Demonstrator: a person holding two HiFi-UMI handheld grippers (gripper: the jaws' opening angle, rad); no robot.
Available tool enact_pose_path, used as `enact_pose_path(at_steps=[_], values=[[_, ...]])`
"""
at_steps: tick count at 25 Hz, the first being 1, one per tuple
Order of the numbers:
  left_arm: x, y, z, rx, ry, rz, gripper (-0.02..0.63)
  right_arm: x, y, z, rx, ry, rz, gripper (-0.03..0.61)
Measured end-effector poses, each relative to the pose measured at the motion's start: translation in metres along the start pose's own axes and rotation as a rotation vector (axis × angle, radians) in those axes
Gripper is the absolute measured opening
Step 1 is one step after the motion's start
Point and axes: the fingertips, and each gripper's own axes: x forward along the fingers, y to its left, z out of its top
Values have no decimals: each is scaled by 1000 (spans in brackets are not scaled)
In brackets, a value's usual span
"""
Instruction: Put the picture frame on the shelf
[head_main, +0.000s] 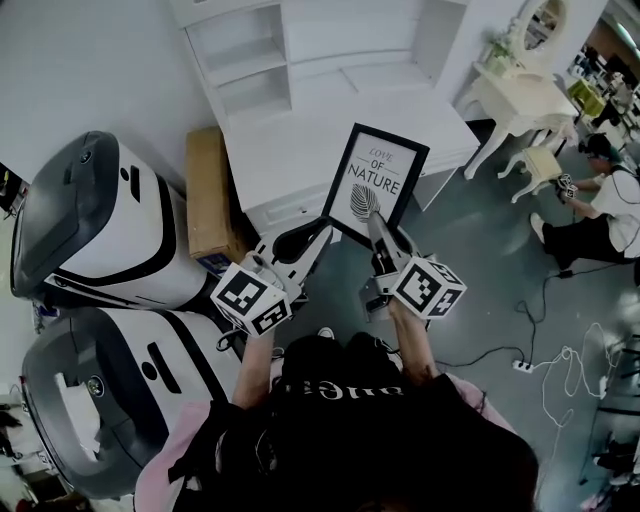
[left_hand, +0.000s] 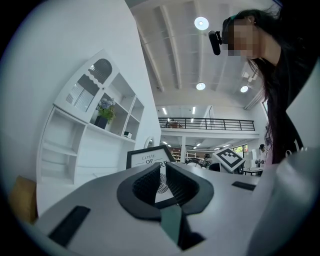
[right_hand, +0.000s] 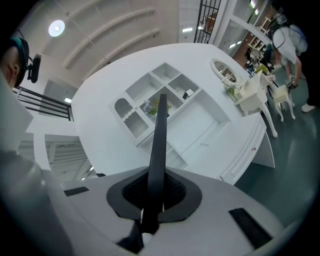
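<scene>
The black picture frame (head_main: 375, 180), with a "LOVE OF NATURE" print, is held tilted above the white cabinet top (head_main: 300, 150). My right gripper (head_main: 378, 228) is shut on its lower edge; in the right gripper view the frame (right_hand: 160, 135) runs edge-on out of the pads (right_hand: 172, 192). My left gripper (head_main: 303, 238) is at the frame's lower left corner. Its jaws stand apart, and the frame (left_hand: 147, 157) shows face-on through the gap of the left gripper (left_hand: 163, 181). The white shelf unit (head_main: 300, 60) stands behind the cabinet and shows as the shelf unit (left_hand: 85, 135) and shelf unit (right_hand: 160, 97) in the gripper views.
Two large white-and-black machines (head_main: 100, 220) (head_main: 100, 400) stand at the left, with a cardboard box (head_main: 208, 195) against the cabinet. A white dressing table (head_main: 520, 95) and stool (head_main: 540, 165) are at the right. A person (head_main: 605, 205) crouches there. Cables and a power strip (head_main: 525, 365) lie on the floor.
</scene>
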Motion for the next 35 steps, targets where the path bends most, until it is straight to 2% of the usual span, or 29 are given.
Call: enact_pose_path(at_steps=[10, 17, 27, 35], values=[[18, 21, -10, -51, 4, -7, 46, 11, -20, 10, -14, 12, -45, 57], [53, 50, -18, -54, 17, 20, 46, 45, -46, 25, -10, 35, -24, 57], [158, 111, -31, -57, 28, 87, 46, 121, -121, 80, 6, 86, 31, 57], [245, 136, -33, -38, 34, 115, 46, 172, -168, 136, 2, 118, 90, 57]])
